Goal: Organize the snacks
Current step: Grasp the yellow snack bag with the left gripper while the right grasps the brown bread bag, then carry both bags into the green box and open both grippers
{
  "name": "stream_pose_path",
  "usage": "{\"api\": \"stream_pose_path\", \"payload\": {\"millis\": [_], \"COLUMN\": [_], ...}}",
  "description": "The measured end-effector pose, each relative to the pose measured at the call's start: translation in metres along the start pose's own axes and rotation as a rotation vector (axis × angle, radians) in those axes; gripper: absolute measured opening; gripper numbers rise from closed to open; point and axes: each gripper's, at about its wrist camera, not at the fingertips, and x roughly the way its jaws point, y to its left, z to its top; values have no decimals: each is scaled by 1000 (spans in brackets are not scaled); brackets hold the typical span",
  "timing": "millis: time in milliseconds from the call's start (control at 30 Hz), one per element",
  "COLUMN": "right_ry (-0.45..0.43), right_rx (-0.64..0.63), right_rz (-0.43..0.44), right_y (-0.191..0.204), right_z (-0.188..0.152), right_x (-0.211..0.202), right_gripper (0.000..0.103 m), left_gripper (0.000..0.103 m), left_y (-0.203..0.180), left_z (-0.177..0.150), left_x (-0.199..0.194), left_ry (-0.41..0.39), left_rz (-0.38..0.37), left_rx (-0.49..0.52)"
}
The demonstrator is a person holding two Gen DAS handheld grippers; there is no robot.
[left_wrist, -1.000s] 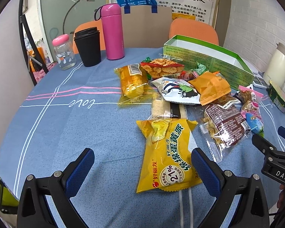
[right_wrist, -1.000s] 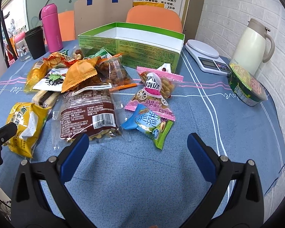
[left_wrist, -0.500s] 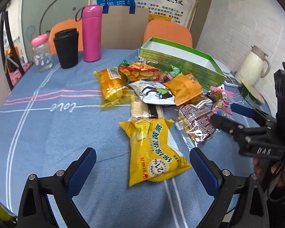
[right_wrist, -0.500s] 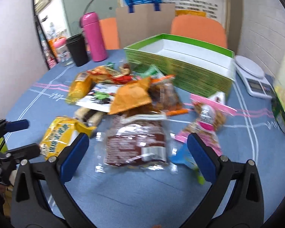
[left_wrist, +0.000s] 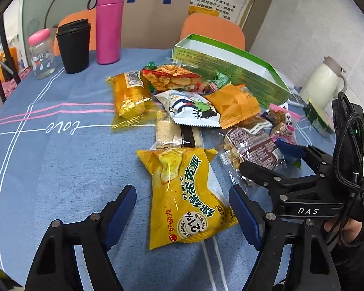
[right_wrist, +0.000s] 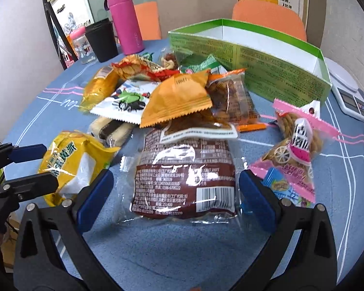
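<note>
A pile of snack packets lies on the blue tablecloth in front of an open green box [left_wrist: 230, 72] [right_wrist: 254, 75]. My left gripper [left_wrist: 182, 192] is open, its blue pads either side of the lower half of a yellow egg-yolk pie packet [left_wrist: 184, 189] without pinching it. My right gripper [right_wrist: 174, 177] is open around a brown-labelled clear nut packet [right_wrist: 186, 169], its fingers low beside the packet's edges. Each gripper shows in the other view: the right gripper [left_wrist: 259, 154] over the brown packet [left_wrist: 252, 145], the left gripper [right_wrist: 48, 165] at the yellow packet [right_wrist: 70, 162].
Behind lie an orange packet [right_wrist: 177, 97], a white cartoon packet [left_wrist: 191, 109], a yellow cake [left_wrist: 128, 97] and a pink twist packet [right_wrist: 296, 150]. A pink flask [left_wrist: 108, 24], black cup [left_wrist: 72, 46] and jar [left_wrist: 41, 53] stand far left. A white kettle [left_wrist: 322, 84] and scale [right_wrist: 347, 94] are right.
Both grippers have moved in towards the pile. The right one swung left from the pink and blue packets to straddle the brown packet. The left one closed in on the yellow packet.
</note>
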Motion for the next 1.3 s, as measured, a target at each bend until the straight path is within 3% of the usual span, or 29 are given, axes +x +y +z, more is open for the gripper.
{"api": "stream_pose_path", "payload": {"millis": [100, 167, 233, 367, 467, 500, 533, 633, 700, 767, 800, 833, 967, 1033, 1100, 1167, 1300], "right_ry": [-3, -3, 2, -23, -48, -70, -81, -73, -66, -56, -53, -52, -31, 5, 23, 44, 15], "right_rx": [-24, -22, -23, 25, 66, 91, 110, 136, 121, 122, 120, 113, 59, 18, -33, -54, -49], "right_rz": [-33, -43, -66, -35, -9, -10, -1, 11, 1, 17, 14, -2, -39, -102, -159, -156, -140], "right_y": [4, 4, 3, -4, -9, -13, -19, -30, -28, -24, -19, -12, 14, 25, 34, 36, 27], "right_z": [-3, -4, -5, -8, -11, -12, -12, -16, -19, -19, -17, -13, -6, -3, -5, -4, -8], "right_x": [1, 3, 5, -5, -20, -29, -36, -48, -50, -48, -46, -39, -23, -9, 6, 12, 1], "right_gripper": [103, 102, 93, 77, 55, 33, 24, 10, 11, 27, 60, 84, 87, 99, 103, 103, 83], "left_gripper": [80, 71, 66, 44, 36, 36, 35, 33, 32, 32, 32, 32, 32, 32, 32, 32, 32], "left_y": [-1, 0, -1, -1, -4, -5, -7, -16, -18, -17, -15, -12, 3, 9, 16, 19, 22], "left_z": [-1, -1, -3, -5, -6, -6, -7, -7, -6, -2, -1, 1, 3, 3, 2, 1, 0], "left_x": [6, 10, 14, 15, 8, 5, 1, -11, -21, -34, -40, -47, -57, -54, -48, -43, -41], "left_ry": [14, 25, 31, 19, 19, 19, 16, -6, -29, -65, -81, -100, -127, -119, -104, -90, -85], "left_rz": [-7, -18, -21, -33, -42, -47, -54, -66, -67, -61, -53, -41, -6, -1, -4, -10, -30], "left_rx": [1, -5, -2, -2, 4, 9, 17, 46, 55, 55, 52, 47, 9, -15, -37, -50, -59]}}
